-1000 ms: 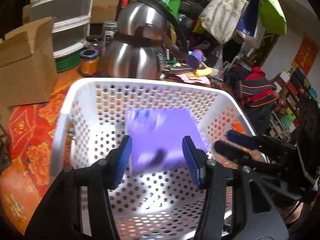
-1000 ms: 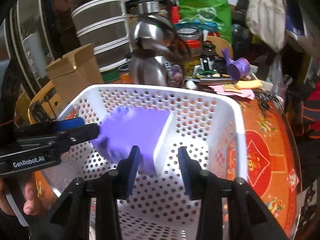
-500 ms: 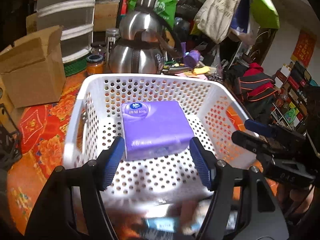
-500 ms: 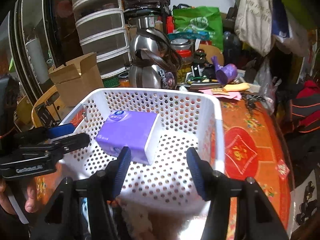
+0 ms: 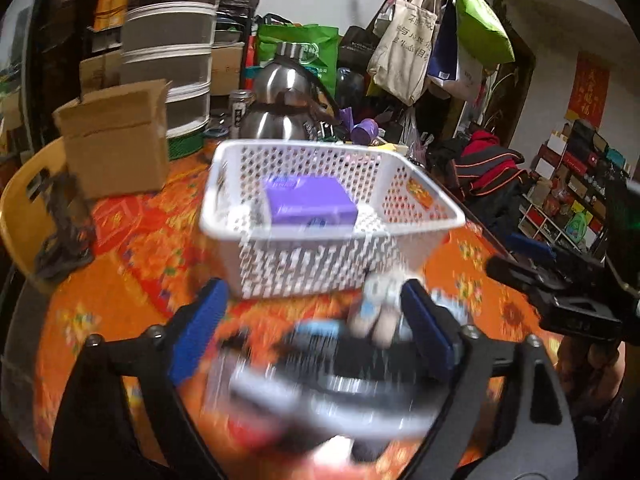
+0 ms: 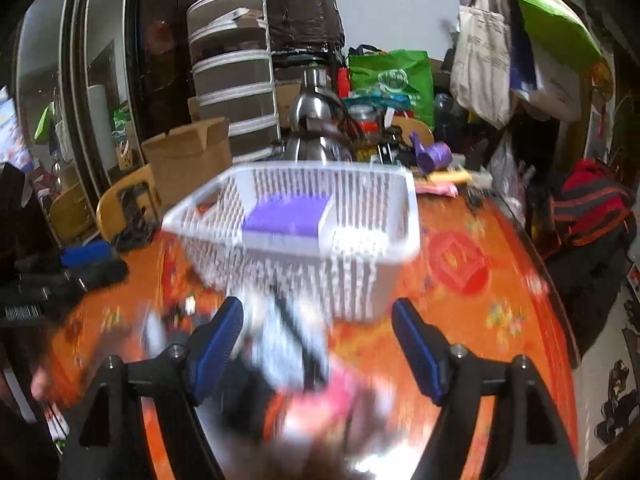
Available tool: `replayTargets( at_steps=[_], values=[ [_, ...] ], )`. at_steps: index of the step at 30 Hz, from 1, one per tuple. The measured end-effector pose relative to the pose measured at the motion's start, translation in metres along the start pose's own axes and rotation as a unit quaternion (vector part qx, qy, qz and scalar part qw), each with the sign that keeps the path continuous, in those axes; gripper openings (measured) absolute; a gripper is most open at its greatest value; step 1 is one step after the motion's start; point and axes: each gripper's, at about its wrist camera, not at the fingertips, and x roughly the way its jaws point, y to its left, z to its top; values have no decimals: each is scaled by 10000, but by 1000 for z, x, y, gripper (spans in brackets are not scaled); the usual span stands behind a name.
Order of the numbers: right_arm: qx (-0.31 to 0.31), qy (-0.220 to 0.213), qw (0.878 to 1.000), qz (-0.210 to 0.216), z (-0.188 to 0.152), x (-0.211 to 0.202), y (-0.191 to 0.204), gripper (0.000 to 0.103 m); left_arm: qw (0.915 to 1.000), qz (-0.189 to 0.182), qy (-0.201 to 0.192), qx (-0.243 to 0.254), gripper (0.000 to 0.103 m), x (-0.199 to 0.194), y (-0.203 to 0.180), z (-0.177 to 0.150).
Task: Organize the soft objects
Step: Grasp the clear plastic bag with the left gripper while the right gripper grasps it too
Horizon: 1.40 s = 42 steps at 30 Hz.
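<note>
A purple tissue pack (image 5: 308,202) (image 6: 286,216) lies inside the white perforated basket (image 5: 320,264) (image 6: 352,276) on the orange patterned tablecloth. My left gripper (image 5: 316,320) hangs in front of the basket, its jaws opening and wide apart, above a blurred heap of soft items (image 5: 320,364) in grey, blue and white. My right gripper (image 6: 318,338) also sits short of the basket with jaws opening, over blurred cloth pieces (image 6: 304,384) in grey, black and pink. Neither gripper's pads press on anything. The right gripper shows at the right edge of the left wrist view.
Behind the basket stand a steel kettle (image 5: 280,120), a cardboard box (image 5: 116,140), stacked drawers (image 5: 168,48) and a purple cup (image 6: 434,156). Bags hang at the upper right (image 5: 408,56). A yellow chair back (image 5: 28,208) sits at the table's left edge.
Both grippers have let the purple pack drop into the basket, opened wider and pulled back out over the near rim. Soft items in front of the basket have come into view.
</note>
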Motion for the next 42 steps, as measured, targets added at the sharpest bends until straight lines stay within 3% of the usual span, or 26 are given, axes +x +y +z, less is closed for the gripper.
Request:
replayTargets(
  at_steps=[5, 10, 19, 23, 28, 35, 36, 38, 40, 42],
  values=[
    [400, 154, 9988, 231, -83, -17, -4, 77, 9989, 292, 58, -351, 93, -19, 35, -70],
    [456, 396, 9974, 381, -129, -20, 7, 72, 9961, 381, 557, -566, 93, 5, 64, -97],
    [65, 691, 9943, 812, -136, 1, 36, 41, 9941, 187, 952, -487, 93, 36, 67, -107],
    [-33, 764, 9940, 786, -135, 9, 42, 22, 9938, 176, 999, -461, 93, 42, 65, -105],
    [-151, 783, 9946, 659, -127, 11, 37, 13, 9930, 110, 1105, -409, 93, 50, 64, -103],
    [-126, 834, 9947, 588, -121, 17, 29, 11, 9928, 11, 1155, -323, 93, 55, 61, -104],
    [-119, 843, 9946, 586, -122, 18, 28, 11, 9928, -29, 1151, -326, 89, 55, 61, -104],
    [-95, 842, 9946, 598, -122, 19, 28, 11, 9926, -167, 1163, -312, 73, 54, 59, -105],
    [-97, 839, 9947, 592, -122, 19, 28, 11, 9928, -199, 1167, -205, 47, 53, 55, -107],
    [-114, 836, 9948, 574, -122, 19, 28, 11, 9926, -244, 1178, -169, 29, 51, 52, -109]
  ],
)
